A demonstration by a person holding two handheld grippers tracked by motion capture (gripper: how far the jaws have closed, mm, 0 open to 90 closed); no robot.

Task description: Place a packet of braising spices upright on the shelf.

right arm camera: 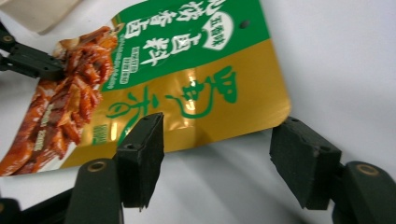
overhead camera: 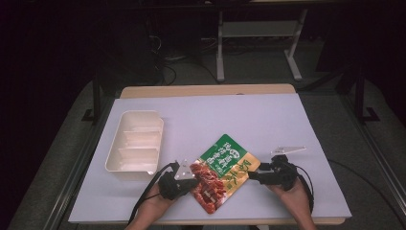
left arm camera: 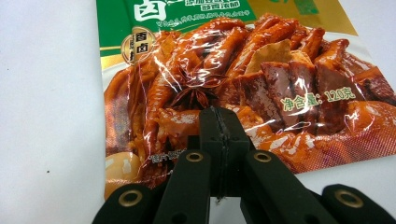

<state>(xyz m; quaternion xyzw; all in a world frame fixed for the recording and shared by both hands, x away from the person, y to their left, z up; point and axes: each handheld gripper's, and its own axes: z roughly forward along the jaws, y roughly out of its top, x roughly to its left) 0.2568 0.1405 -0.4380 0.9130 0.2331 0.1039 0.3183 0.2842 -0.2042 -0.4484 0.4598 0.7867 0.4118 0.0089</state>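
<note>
On the near half of the white-covered bench, a foil food pouch lies flat and slantwise, its green and gold printed end pointing away from the person and its end with the picture of braised meat pointing toward the front edge. The left gripper sits at the pouch's near left edge, held in the person's left hand. From the left gripper view its two black jaws are clenched tight together, pads meeting with the lower edge of the pouch pinched between them; the tips rest over the printed meat just below a star anise in the picture. The right gripper is at the pouch's right side, held in the person's right hand, with the grey three-cornered plate standing above it. Its jaws stand wide apart and released: in the right gripper view the gold edge of the pouch lies just beyond the two pads, the left pad overlapping the edge in the picture and the right pad off the pouch's corner, neither pressing on it. The left gripper shows at the far left of that view, biting the meat-printed end. A cream plastic tray with several compartments lies to the left of the pouch, near but apart.
</note>
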